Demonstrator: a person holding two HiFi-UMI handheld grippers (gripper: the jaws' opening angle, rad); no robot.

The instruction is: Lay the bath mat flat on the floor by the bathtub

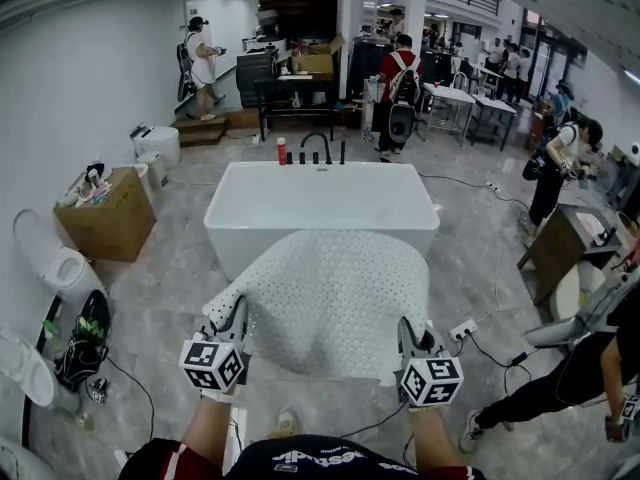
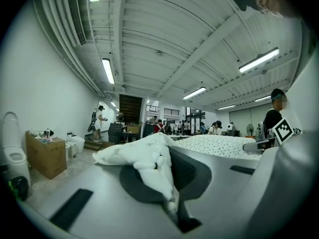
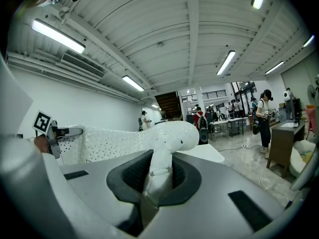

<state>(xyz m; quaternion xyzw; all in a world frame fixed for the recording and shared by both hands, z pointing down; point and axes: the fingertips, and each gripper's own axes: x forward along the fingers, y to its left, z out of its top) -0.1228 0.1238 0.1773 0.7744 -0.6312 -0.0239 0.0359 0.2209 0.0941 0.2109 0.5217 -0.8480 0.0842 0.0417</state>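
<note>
A white bath mat [image 1: 325,293] dotted with small holes hangs stretched in the air in front of the white bathtub [image 1: 320,203], its far edge over the tub's near rim. My left gripper [image 1: 228,330] is shut on the bath mat's near left corner [image 2: 149,161]. My right gripper [image 1: 408,340] is shut on the near right corner [image 3: 167,143], which bulges above the jaws. The mat [image 3: 107,141] spans between both grippers, held about level above the grey marble floor [image 1: 180,288].
A cardboard box [image 1: 108,216] and toilets [image 1: 55,263] stand at the left. A power strip [image 1: 462,328] with cables lies on the floor at the right, beside a crouching person [image 1: 560,383]. Several people and tables fill the back of the room.
</note>
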